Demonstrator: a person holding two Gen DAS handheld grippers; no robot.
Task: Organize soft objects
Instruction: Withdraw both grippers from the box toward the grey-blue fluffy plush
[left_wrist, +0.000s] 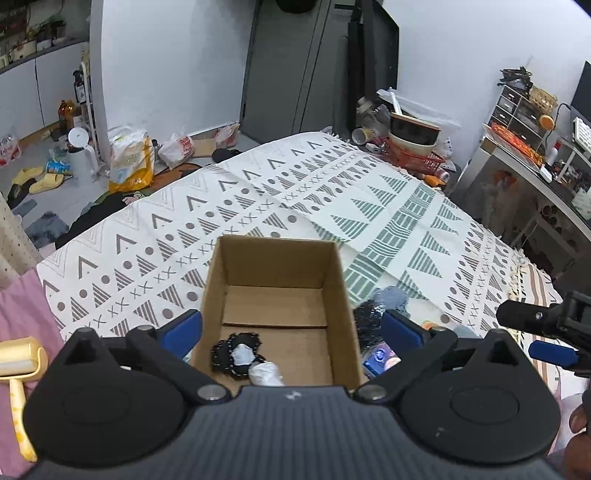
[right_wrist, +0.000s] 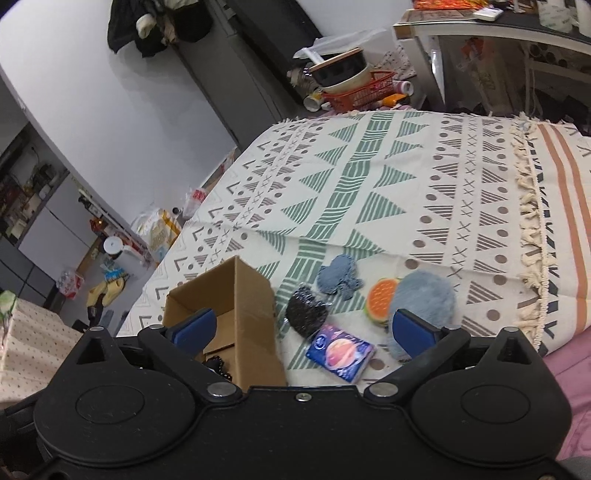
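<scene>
An open cardboard box (left_wrist: 275, 291) (right_wrist: 255, 306) stands on the patterned bedspread (left_wrist: 258, 192). Inside it lies a black-and-white soft item (left_wrist: 238, 354) beside a white bundle (left_wrist: 266, 373). My left gripper (left_wrist: 293, 330) is open above the box, one finger on each side, holding nothing. Right of the box lie a black beaded pouch (right_wrist: 306, 314), a blue knitted piece (right_wrist: 338, 278), an orange burger-shaped plush (right_wrist: 382, 301), a grey-blue fluffy item (right_wrist: 424, 295) and a blue packet (right_wrist: 340, 352). My right gripper (right_wrist: 304, 332) hangs open above them, empty.
A gold lint roller (left_wrist: 18, 373) lies on pink bedding at the left. The right gripper's handle (left_wrist: 535, 317) shows at the left view's right edge. A red basket with bowls (right_wrist: 354, 88) sits beyond the bed. The floor at left is cluttered.
</scene>
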